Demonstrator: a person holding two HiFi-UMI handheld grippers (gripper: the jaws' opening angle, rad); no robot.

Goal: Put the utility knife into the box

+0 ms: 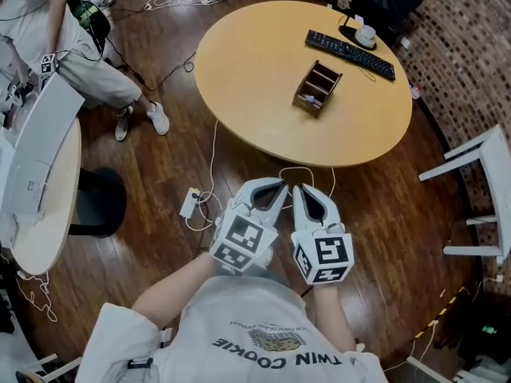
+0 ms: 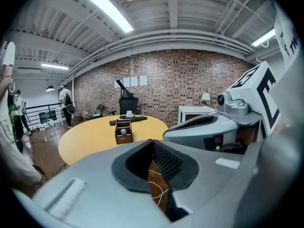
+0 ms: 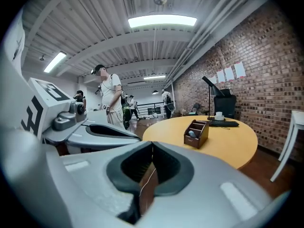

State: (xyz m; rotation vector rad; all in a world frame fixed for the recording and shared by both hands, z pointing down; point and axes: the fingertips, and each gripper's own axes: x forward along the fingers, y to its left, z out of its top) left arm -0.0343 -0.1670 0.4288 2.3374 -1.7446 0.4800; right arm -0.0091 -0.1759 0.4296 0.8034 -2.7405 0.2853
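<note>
The wooden box (image 1: 317, 88), open-topped with dividers, stands on the round yellow table (image 1: 255, 70). A small grey thing (image 1: 310, 100) lies in its near compartment; I cannot tell what it is. No utility knife shows on the tabletop. Both grippers are held close to the person's chest, over the floor and short of the table's near edge. The left gripper (image 1: 279, 187) is shut with nothing between its pads, its tips meeting in the left gripper view (image 2: 153, 142). The right gripper (image 1: 299, 190) is beside it, also shut and empty (image 3: 152, 145). Both views show the box ahead (image 2: 123, 131) (image 3: 196, 133).
A black keyboard (image 1: 349, 54) and a white cup (image 1: 366, 34) sit at the table's far side. A power strip (image 1: 190, 203) and cables lie on the floor near the grippers. A white chair (image 1: 479, 190) stands to the right, and a seated person (image 1: 88, 62) and another table (image 1: 32, 182) are at left.
</note>
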